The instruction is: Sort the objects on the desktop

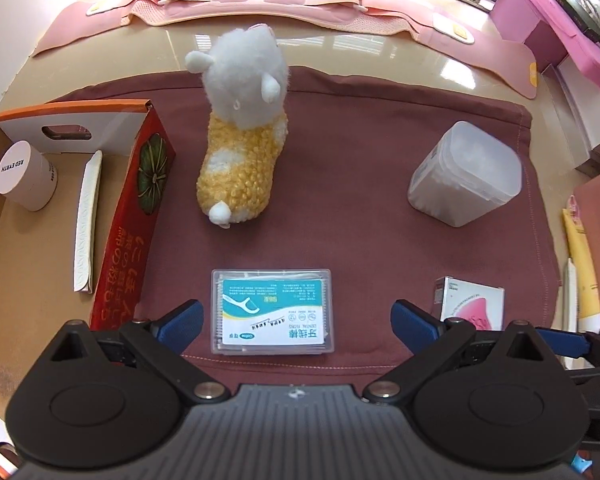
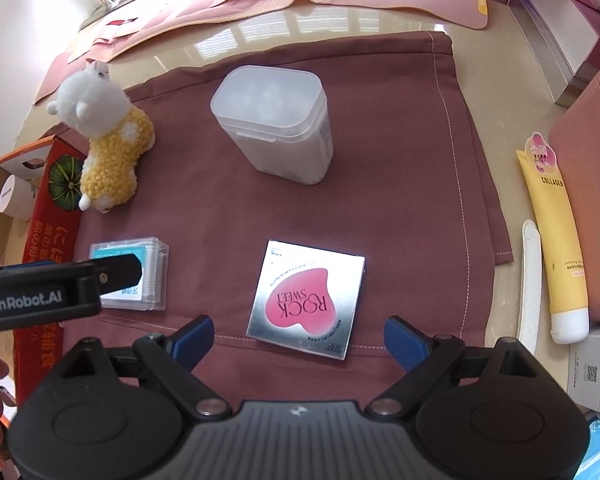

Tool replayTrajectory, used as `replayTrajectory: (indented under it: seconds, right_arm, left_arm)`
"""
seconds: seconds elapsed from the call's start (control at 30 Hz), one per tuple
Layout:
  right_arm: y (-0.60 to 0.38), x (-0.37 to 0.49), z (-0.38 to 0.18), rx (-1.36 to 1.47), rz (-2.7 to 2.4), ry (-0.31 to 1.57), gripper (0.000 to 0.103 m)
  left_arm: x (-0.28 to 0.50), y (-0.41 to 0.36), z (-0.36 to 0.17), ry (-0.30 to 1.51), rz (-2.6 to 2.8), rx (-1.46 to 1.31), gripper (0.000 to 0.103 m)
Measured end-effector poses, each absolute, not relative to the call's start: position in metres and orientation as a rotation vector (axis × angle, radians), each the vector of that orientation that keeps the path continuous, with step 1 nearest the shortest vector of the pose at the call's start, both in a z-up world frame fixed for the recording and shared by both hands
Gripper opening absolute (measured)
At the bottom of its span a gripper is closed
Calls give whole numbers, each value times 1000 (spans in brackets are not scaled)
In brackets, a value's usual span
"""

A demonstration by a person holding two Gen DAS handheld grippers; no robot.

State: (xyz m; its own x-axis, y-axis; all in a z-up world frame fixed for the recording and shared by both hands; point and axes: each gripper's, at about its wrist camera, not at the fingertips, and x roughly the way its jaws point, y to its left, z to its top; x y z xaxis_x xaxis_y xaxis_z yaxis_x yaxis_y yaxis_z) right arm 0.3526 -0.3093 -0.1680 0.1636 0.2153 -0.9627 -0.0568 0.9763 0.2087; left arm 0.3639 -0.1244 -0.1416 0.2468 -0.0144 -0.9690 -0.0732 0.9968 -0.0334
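Observation:
On a maroon cloth lie a clear dental floss box, a silver box with a pink heart, a frosted cotton-swab tub and a yellow-and-white plush alpaca. My left gripper points down over the floss box, open, its blue fingers wide on either side of it and clear of it. My right gripper is open above the heart box, blue fingers flanking its near edge without touching. The left gripper's body shows at the left of the right wrist view, over the floss box.
A red-sided cardboard box at the left holds a white jar and a flat white pack. A yellow tube, a white nail file and a grey carton lie right of the cloth. Pink fabric and boxes line the back.

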Motion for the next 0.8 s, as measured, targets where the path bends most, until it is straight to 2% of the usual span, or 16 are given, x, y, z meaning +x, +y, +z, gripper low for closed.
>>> replayTrajectory:
  seconds: [0.63, 0.8]
  right_arm:
    - [-305, 342, -183, 148, 150, 1251, 91]
    - [-303, 345, -187, 134, 143, 1246, 86]
  left_arm:
    - [364, -126, -162, 1267, 56, -54, 98]
    - [366, -127, -168, 1266, 60, -28, 98]
